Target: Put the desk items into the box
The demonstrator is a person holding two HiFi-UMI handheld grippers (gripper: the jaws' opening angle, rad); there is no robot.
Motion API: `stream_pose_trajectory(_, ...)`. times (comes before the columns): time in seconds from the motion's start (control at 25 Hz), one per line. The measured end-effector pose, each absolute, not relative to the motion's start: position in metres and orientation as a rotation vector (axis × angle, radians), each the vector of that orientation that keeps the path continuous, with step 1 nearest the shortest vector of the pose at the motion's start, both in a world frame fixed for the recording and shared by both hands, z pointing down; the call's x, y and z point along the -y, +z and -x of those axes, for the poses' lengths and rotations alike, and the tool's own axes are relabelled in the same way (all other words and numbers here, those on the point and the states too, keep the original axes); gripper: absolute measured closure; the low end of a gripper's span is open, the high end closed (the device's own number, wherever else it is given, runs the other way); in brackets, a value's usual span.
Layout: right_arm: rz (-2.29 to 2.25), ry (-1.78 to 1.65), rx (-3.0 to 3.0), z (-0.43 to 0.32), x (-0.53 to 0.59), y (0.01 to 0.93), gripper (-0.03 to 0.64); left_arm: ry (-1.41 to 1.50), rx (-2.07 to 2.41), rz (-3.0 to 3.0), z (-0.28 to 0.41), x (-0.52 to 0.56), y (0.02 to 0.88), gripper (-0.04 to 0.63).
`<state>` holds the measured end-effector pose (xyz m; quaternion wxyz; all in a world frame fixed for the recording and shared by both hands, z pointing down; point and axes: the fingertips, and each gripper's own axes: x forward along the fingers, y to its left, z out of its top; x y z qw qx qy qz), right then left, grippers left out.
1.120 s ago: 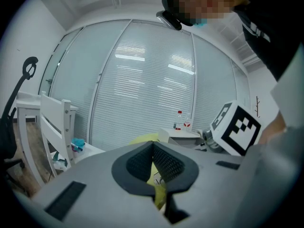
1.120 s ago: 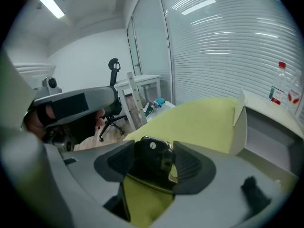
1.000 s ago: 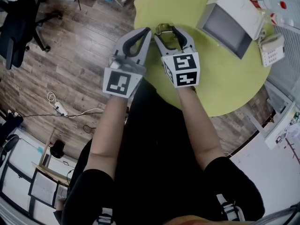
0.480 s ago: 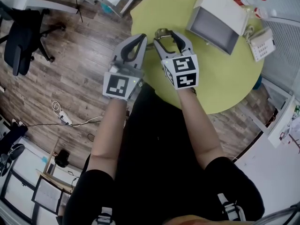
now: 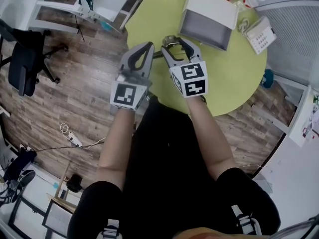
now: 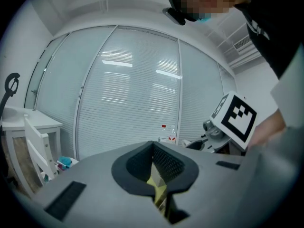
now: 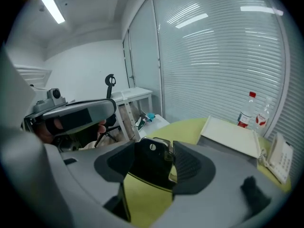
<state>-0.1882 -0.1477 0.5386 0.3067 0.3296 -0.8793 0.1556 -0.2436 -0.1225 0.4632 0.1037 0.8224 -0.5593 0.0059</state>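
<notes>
- My right gripper's [image 7: 156, 175] fingers [image 7: 192, 167] are clamped on a black clip [image 7: 148, 159], held over the table's [image 5: 234, 68] near edge. The clip sticks out past the pads, so a quick swing may twist it loose.
- My left gripper [image 5: 144, 48] is closed on nothing and sits just beside the right one. A bump between them could drop the clip off the edge.
- The box [image 5: 212, 6] sits toward the far edge with its opening facing me. If I come in low, I could strike its wall and shove it toward the phone [image 5: 259, 34].

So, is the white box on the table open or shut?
Open. In the head view the white box shows its grey inside, and nothing is visible in it.
</notes>
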Motion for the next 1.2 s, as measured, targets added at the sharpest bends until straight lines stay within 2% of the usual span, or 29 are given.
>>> stream_pose_trajectory(0.6, -1.093, 0.447, 2.278, 0.089, 0.178, 0.507, 0.36, 0.08, 1.469, -2.596, 0.151, 0.153, 0.44, 0.586)
stream_pose_trajectory(1.2, -1.25, 0.536, 2.228, 0.023, 0.229, 0.534, 0.36, 0.05, 1.396, -2.62, 0.091, 0.204, 0.463, 0.586)
